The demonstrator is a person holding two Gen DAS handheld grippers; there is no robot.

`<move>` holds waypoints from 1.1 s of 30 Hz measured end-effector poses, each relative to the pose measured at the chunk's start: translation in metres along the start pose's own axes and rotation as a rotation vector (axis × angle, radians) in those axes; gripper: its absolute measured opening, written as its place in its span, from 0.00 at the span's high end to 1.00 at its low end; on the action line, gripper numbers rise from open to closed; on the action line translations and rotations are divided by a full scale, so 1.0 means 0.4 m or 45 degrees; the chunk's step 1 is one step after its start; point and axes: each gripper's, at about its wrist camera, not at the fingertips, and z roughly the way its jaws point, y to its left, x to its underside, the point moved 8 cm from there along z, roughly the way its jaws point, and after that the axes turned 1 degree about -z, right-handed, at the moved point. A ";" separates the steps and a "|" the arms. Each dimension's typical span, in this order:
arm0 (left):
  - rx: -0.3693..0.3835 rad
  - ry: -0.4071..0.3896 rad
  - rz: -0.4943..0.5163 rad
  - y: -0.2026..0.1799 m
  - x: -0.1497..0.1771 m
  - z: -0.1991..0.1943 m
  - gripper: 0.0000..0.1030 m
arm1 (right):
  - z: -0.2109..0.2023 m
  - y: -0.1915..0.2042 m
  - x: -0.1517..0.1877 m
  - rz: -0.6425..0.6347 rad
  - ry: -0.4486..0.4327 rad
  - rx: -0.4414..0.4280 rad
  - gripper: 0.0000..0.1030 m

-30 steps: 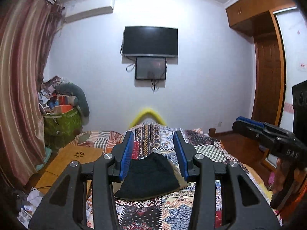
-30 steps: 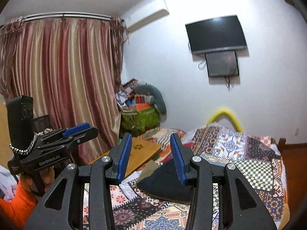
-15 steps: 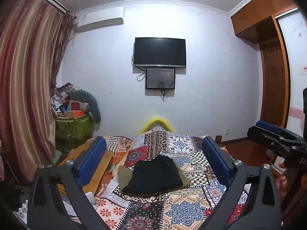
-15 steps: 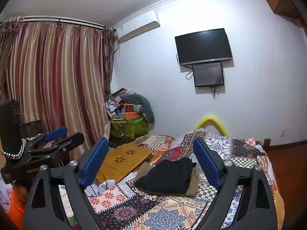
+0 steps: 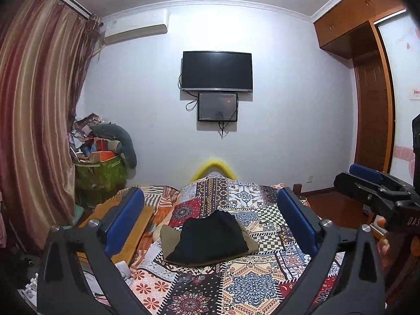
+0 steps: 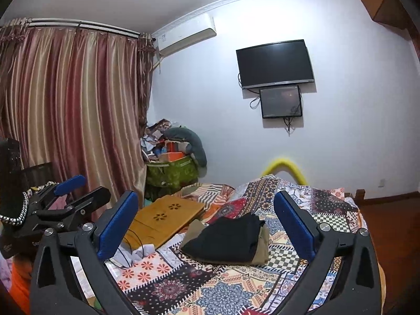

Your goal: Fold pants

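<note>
Black pants (image 5: pixel 210 236) lay folded atop khaki garment (image 5: pixel 168 237) on patchwork quilt (image 5: pixel 249 286), twelve o'clock of both claws. Left gripper (image 5: pixel 214 219) and right gripper (image 6: pixel 207 221) had just opened wide, nothing between jaws. Folding judged finished.

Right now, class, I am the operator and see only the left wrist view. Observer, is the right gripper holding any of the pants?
Observer: No. The right gripper is open. Its jaws have just been opening, and the folded black pants lie on the bed beyond them.
Operator: What is the wooden board behind my left finger?
Observer: A lap desk with two flower-shaped cut-outs, lying flat to the left of the pants.
</note>
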 end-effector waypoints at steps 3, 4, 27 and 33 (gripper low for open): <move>0.003 0.003 -0.006 -0.002 0.005 -0.002 0.01 | -0.001 0.004 0.002 -0.004 0.005 -0.002 0.01; 0.003 0.003 -0.007 -0.002 0.006 -0.003 0.01 | 0.000 0.004 0.002 -0.004 0.008 -0.003 0.01; 0.027 0.011 -0.015 -0.009 0.000 0.008 0.01 | -0.006 0.001 -0.006 0.009 0.023 -0.002 0.00; 0.036 0.010 -0.012 -0.012 0.001 0.009 0.01 | -0.008 -0.002 -0.007 0.008 0.025 0.004 0.00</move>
